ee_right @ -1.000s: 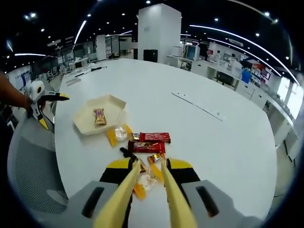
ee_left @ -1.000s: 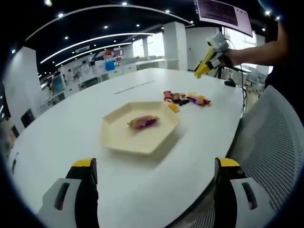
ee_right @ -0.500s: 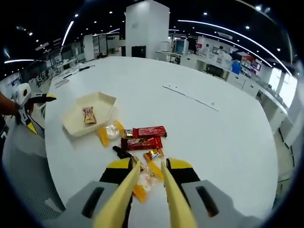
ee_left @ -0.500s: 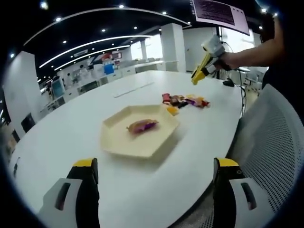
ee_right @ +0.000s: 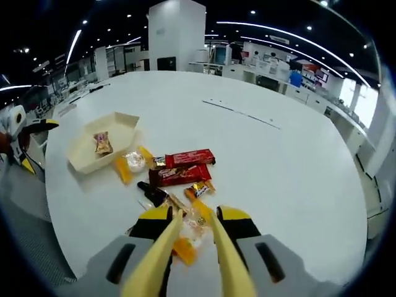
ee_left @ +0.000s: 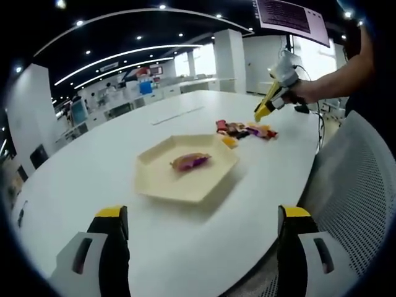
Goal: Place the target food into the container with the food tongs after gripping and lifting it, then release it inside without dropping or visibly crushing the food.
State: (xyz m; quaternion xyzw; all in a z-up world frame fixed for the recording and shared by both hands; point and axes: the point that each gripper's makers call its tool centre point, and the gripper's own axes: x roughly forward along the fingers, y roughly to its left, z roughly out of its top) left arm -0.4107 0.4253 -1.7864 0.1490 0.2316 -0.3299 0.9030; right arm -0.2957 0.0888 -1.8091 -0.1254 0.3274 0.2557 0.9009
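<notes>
Holds the yellow tongs (ee_right: 166, 247) in the right hand-held gripper (ee_right: 195, 218), jaws pressed on the two arms. Keeps the tongs tips a little apart, with nothing lifted between them.

Points the tips down and forward at the pile of snacks (ee_right: 176, 176) on the white tabletop (ee_right: 278, 161). Finds the near edge of the pile right at the tips: a pale sweet in a clear wrapper (ee_right: 195, 230) between the two arms, low down. Cannot tell if the tips touch it. Finds two red bars (ee_right: 189, 158) a bit farther, side by side, long sides running left to right across the line of the tongs.

Finds the tray (ee_right: 120, 124) past the pile, far and to the left, with one small snack (ee_right: 102, 143) already in it. Probably needs a close on one snack, a lift, then a swing left and forward to the tray.

Holds the left hand-held gripper (ee_left: 204, 247) wide apart, with nothing in it, near the edge of the tabletop. Faces the tray from the other side, quite near. Looks across to the pile at the far right, well apart, with the tongs over it. So the right side looks much nearer to the snacks.
</notes>
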